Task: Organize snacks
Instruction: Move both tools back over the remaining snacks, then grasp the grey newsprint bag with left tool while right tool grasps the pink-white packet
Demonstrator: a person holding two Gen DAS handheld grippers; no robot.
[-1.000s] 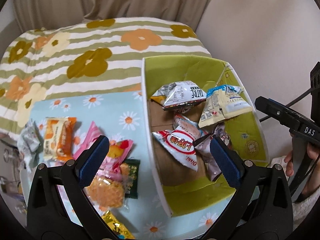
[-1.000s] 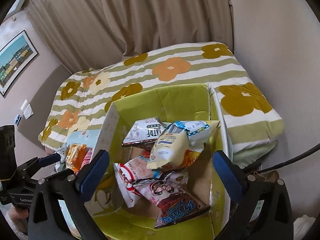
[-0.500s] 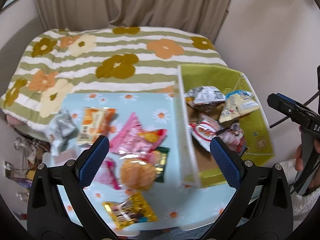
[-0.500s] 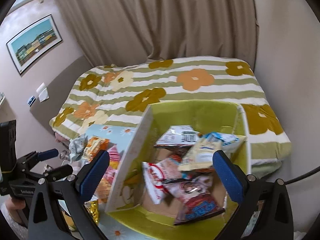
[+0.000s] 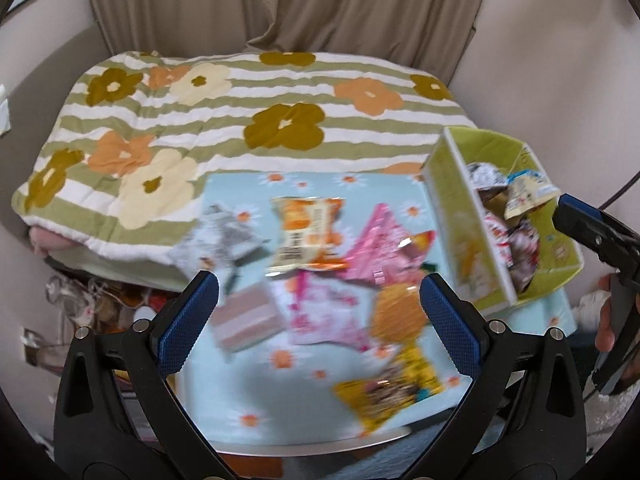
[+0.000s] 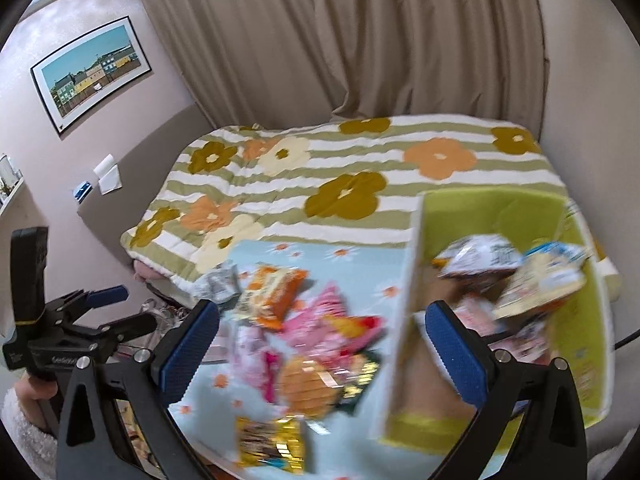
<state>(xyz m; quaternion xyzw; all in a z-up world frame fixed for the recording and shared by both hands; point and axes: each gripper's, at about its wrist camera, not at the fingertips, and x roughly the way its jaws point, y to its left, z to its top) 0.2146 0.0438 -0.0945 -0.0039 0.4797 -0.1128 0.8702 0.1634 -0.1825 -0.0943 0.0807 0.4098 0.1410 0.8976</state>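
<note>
Several loose snack packs lie on a light blue daisy-print table (image 5: 280,396): an orange pack (image 5: 306,238), a pink pack (image 5: 380,246), a round orange cracker pack (image 5: 396,316), a yellow pack (image 5: 390,392), a silver pack (image 5: 218,240) and a pink-brown box (image 5: 246,320). A green box (image 5: 452,220) at the table's right holds several more packs. My left gripper (image 5: 318,320) hovers open above the loose packs, empty. My right gripper (image 6: 320,354) is open and empty, over the table beside the green box (image 6: 494,210). Both views are blurred.
A bed with a green-striped flower quilt (image 5: 240,108) lies behind the table. Curtains (image 6: 360,40) and a framed picture (image 6: 90,70) are on the far walls. Clutter sits on the floor (image 5: 100,304) left of the table. A hand (image 6: 32,392) in a fluffy sleeve holds the left gripper.
Both grippers have swung left and pulled back from the green box, so the loose packs on the table now fill the middle of both views. Both stay open.
</note>
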